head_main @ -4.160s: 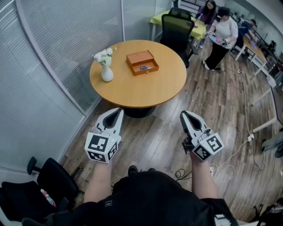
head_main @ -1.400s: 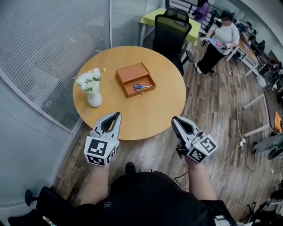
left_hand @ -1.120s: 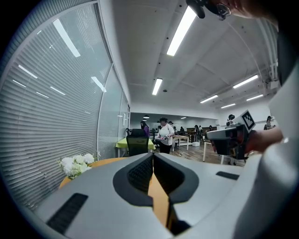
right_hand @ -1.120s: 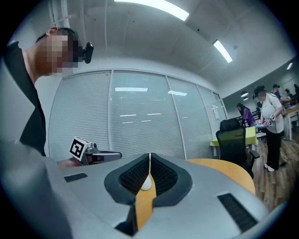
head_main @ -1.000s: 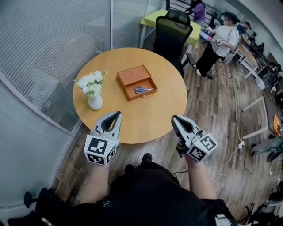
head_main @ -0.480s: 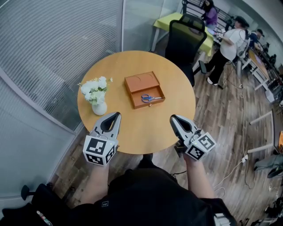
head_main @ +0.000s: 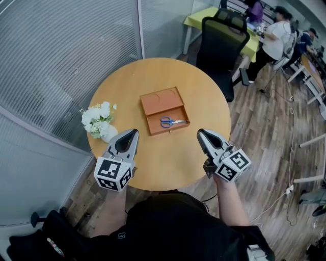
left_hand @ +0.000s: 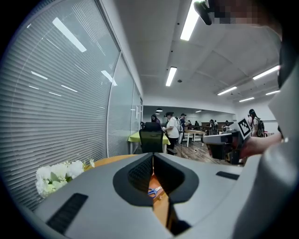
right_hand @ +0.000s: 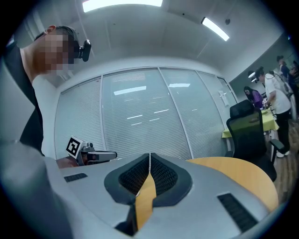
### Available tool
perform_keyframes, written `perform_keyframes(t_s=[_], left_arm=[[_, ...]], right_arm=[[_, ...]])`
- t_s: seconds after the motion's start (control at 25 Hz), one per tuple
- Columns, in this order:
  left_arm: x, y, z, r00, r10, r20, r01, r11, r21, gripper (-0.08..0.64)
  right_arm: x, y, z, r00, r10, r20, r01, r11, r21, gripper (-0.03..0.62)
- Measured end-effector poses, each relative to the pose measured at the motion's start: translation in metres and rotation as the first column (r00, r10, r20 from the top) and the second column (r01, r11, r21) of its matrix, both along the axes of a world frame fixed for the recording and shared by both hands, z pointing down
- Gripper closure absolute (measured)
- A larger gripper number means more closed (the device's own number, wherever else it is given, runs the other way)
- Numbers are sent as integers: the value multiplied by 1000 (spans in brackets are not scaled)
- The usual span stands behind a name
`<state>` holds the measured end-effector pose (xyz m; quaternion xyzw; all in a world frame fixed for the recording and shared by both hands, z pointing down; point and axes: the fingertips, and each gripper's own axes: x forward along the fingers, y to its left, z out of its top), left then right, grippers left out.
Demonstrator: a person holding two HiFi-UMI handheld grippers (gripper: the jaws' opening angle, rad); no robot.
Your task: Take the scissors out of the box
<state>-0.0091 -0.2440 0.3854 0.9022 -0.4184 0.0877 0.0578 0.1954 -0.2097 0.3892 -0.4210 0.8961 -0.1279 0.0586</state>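
OFFICE TRIAL: A round wooden table (head_main: pixel 168 168) is pictured from above in an open-plan office, with a wood-plank floor (head_main: pixel 270 132) laid around it. An open box (head_main: pixel 162 101) is set near the table's middle. The blue-handled scissors (head_main: pixel 172 122) are laid flat inside the box, in the half nearer the table's near edge. White flowers (head_main: pixel 97 119) in a vase are stood at the table's left edge. Both claws are held above the table's near edge, well apart from each other and short of the box. The left gripper (head_main: pixel 134 132) is kept on the table's flower side and the right gripper (head_main: pixel 200 133) on its right side. The jaws of each are pressed together and nothing is pinched between them; the tabletop is glimpsed through the hollow behind the tips. Glass walls hung with blinds (head_main: pixel 61 56) are seen past the table's left and far sides. A black chair (head_main: pixel 222 35) is drawn up at the table's far side. A yellow-green desk (head_main: pixel 204 15) and several people (head_main: pixel 277 35) are seen farther off from the table.
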Motion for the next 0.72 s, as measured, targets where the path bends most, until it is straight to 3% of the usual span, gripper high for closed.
perform_keyframes(t_s=[0.36,0.72], left_arm=[[31,-31,-3,997,-59,49,60,998,-23,546],[22,-52,12,996,-59,61,62,997,-37,546]], right_arm=[[39,-53,13,998,-56,14,56,998,-3,554],[9,-94,36,986,-128,-104,124,991,-45,554]])
